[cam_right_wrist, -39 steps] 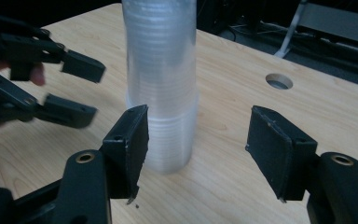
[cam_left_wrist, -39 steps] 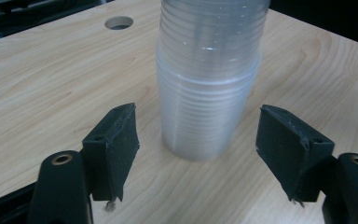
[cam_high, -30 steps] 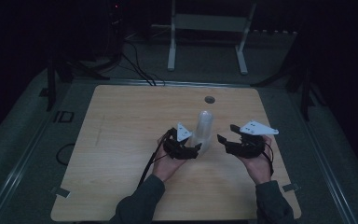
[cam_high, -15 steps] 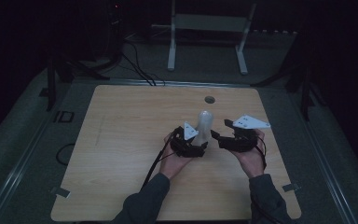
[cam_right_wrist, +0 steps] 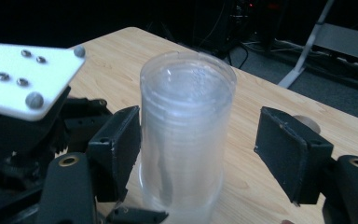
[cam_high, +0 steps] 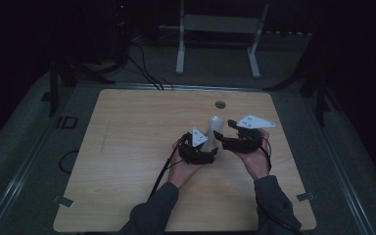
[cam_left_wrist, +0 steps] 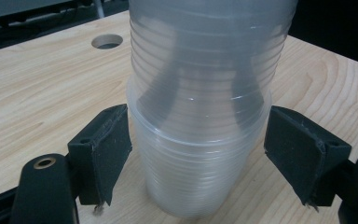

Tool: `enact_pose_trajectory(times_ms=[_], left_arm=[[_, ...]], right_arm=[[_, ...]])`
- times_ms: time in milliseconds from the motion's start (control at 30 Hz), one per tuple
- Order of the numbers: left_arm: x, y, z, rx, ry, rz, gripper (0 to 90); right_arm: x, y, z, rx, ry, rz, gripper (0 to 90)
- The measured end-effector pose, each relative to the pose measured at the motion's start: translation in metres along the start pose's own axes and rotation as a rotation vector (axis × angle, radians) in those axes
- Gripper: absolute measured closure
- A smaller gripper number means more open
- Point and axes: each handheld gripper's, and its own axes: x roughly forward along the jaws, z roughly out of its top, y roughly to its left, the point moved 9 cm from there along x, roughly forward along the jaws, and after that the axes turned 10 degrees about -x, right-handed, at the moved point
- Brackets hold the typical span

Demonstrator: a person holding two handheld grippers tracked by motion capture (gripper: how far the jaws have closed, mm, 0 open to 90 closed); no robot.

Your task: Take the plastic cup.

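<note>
from above i see the stack of clear cups (cam_high: 216,128) standing upright right of the desk's (cam_high: 127,147) middle. my left hand-held gripper (cam_high: 210,152) sits low at its base, my right hand-held gripper (cam_high: 223,137) just beside it from the right, both sets of jaws having just been closing. a round hole (cam_high: 220,104) lies near the far edge.

Looking down from high at the near edge of the table (cam_high: 127,147); riding close at the cup stack (cam_left_wrist: 200,116) from opposite sides.
</note>
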Motion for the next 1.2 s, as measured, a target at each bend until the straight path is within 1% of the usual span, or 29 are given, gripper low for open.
enact_pose_trajectory(times_ms=[167,333,467,500,533,600,633,700,833,967,1200], left_arm=[[0.0,0.001,-0.001,-0.003,-0.011,0.007,22.4],[-0.001,0.001,-0.001,-0.002,-0.026,0.004,23.4],[0.0,0.001,0.0,-0.003,-0.029,0.0,23.5],[0.0,0.001,0.0,0.0,-0.03,0.002,23.5],[0.0,0.001,0.0,-0.001,-0.033,0.002,23.3],[0.001,0.0,0.0,0.003,-0.041,-0.002,22.0],[0.003,0.0,0.001,0.006,-0.048,-0.003,21.0],[0.005,0.0,0.001,0.013,-0.054,-0.006,19.8],[0.008,-0.001,0.001,0.027,-0.064,-0.006,18.8],[0.012,-0.001,0.003,0.03,-0.083,-0.003,18.7],[0.014,-0.001,0.002,0.03,-0.085,0.001,20.0]], right_arm=[[0.012,0.0,0.004,0.012,-0.005,0.019,30.4],[0.019,0.001,0.006,0.021,-0.019,0.036,30.3],[0.026,0.003,0.009,0.012,-0.014,0.048,30.1],[0.027,0.003,0.009,0.011,-0.011,0.049,30.6],[0.03,0.004,0.01,0.01,-0.006,0.056,33.3],[0.03,0.004,0.01,0.011,-0.004,0.057,34.6],[0.03,0.005,0.011,0.016,-0.009,0.061,37.8],[0.029,0.004,0.011,0.025,-0.015,0.065,38.4],[0.029,0.003,0.011,0.029,-0.015,0.062,38.8],[0.029,0.004,0.011,0.032,-0.016,0.063,38.9],[0.029,0.005,0.013,0.026,-0.016,0.065,38.9]])
